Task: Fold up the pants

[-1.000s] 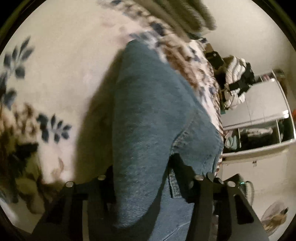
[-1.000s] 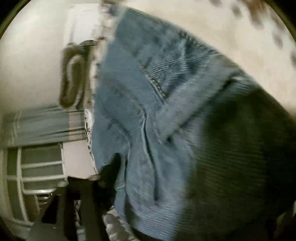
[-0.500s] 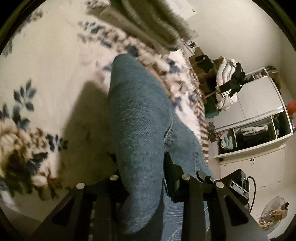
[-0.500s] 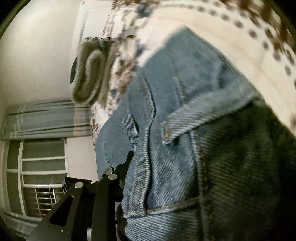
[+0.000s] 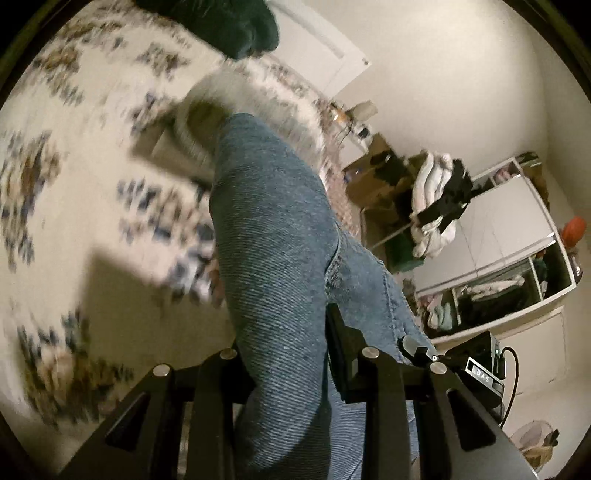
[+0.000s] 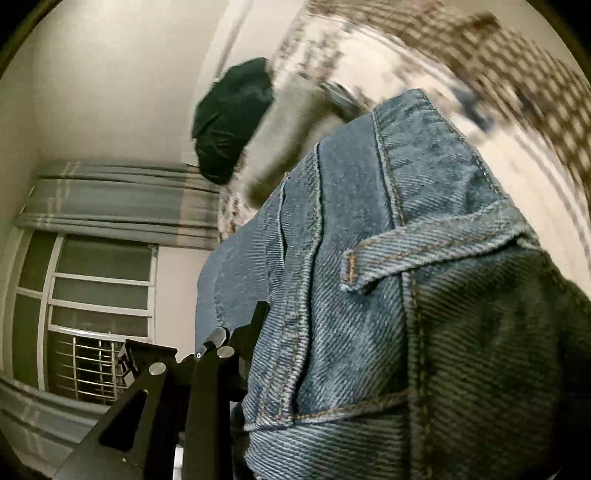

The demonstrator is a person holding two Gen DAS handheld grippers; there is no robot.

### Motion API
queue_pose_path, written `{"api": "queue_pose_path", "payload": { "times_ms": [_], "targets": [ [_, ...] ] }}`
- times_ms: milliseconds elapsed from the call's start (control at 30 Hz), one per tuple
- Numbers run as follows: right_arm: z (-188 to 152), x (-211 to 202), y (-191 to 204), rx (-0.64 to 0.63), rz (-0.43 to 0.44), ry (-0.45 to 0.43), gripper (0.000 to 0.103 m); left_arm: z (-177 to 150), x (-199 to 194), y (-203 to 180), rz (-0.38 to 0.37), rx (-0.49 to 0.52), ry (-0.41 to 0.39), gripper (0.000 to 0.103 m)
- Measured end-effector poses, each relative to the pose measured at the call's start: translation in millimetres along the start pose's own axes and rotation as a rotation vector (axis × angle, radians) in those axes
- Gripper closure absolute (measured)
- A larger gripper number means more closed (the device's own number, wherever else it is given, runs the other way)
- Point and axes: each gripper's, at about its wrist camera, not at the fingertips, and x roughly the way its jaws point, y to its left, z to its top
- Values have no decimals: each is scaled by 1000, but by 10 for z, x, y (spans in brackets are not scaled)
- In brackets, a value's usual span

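Note:
The blue denim pants [image 5: 273, 236] hang lifted above the floral bedspread [image 5: 74, 155]. My left gripper [image 5: 284, 354] is shut on a fold of the denim, which rises between its black fingers and runs away toward the far end of the bed. In the right wrist view the pants [image 6: 369, 280] fill the frame, with seams, a belt loop and the waistband close to the lens. My right gripper [image 6: 325, 354] is shut on the denim; only its left finger [image 6: 255, 321] shows, the other is hidden behind the cloth.
A dark green garment [image 5: 229, 26] and a grey folded blanket [image 6: 295, 122] lie at the far end of the bed. A white wardrobe [image 5: 509, 236], a chair piled with clothes [image 5: 436, 199] and a black device [image 5: 484, 373] stand to the right. A barred window [image 6: 92, 295] with curtains is at left.
Both grippers have lifted the pants higher off the bed. More of the room and the far end of the bed has come into view. The grips are unchanged.

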Motion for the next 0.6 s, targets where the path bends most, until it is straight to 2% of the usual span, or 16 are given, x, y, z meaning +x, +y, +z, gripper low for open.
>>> {"api": "queue_pose_path", "payload": {
  "times_ms": [100, 167, 300, 467, 600],
  "targets": [
    [441, 126, 416, -27, 26, -37, 74, 564, 16, -133, -20, 32, -36, 77],
    [813, 360, 743, -42, 43, -66, 74, 1019, 79, -170, -31, 50, -55, 77],
    [1484, 874, 1147, -49, 62, -110, 74, 1891, 338, -113, -36, 91, -64, 77],
    [2315, 1764, 1326, -36, 69, -131, 74, 2830, 879, 236, -27, 97, -40, 77],
    [2736, 2430, 1132, -33, 48, -121, 74, 3182, 1360, 628, -1, 69, 2, 77]
  ]
}}
